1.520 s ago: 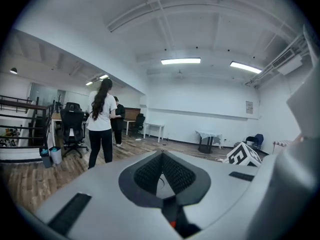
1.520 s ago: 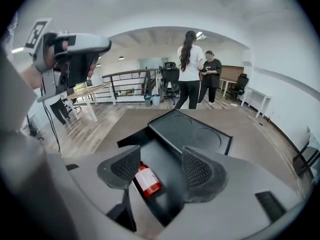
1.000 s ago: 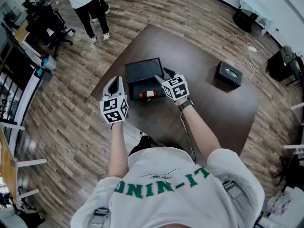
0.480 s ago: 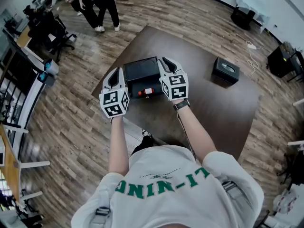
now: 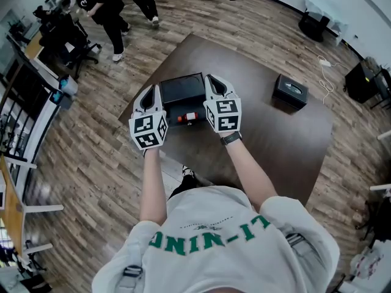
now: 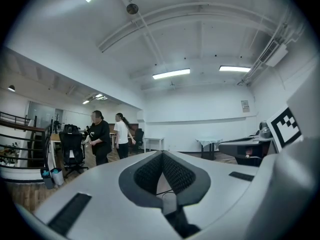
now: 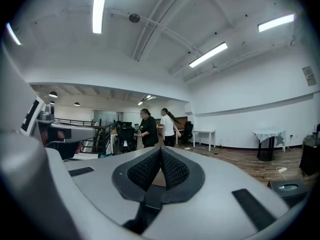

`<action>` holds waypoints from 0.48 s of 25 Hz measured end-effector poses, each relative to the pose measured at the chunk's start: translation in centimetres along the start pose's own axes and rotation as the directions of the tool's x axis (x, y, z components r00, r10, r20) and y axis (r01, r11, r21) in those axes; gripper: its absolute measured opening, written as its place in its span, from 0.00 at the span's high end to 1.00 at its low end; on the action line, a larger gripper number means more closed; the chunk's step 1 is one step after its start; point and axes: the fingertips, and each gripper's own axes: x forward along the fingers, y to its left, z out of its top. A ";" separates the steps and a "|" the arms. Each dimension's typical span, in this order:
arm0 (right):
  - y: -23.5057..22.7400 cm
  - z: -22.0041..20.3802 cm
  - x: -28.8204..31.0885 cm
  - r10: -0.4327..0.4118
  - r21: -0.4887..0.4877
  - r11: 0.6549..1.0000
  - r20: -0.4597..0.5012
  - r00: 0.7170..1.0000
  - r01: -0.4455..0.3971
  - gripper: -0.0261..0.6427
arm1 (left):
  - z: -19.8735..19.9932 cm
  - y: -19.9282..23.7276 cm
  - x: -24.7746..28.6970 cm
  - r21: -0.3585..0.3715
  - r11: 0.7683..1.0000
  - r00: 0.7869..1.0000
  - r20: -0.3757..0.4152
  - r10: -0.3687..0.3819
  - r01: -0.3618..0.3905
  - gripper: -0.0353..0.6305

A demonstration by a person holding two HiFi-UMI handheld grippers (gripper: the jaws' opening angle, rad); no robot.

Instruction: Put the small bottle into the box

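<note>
The head view alone shows the task's things: the small bottle lies on its side at the near edge of the black box on the dark surface, between the left gripper and the right gripper — whether inside the box's front part, I cannot tell. The gripper views look over the room at two standing people and show both pairs of jaws pressed together, nothing between. A second ago the right gripper sat lower, beside the bottle, jaws apart — the bottle has not shifted.
</note>
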 end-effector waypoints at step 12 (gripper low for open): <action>0.7 0.7 0.3 0.038 0.059 0.998 0.007 0.999 -0.038 0.94 | 0.2 -0.5 0.9 0.001 1.000 1.000 0.004 -0.023 0.023 0.93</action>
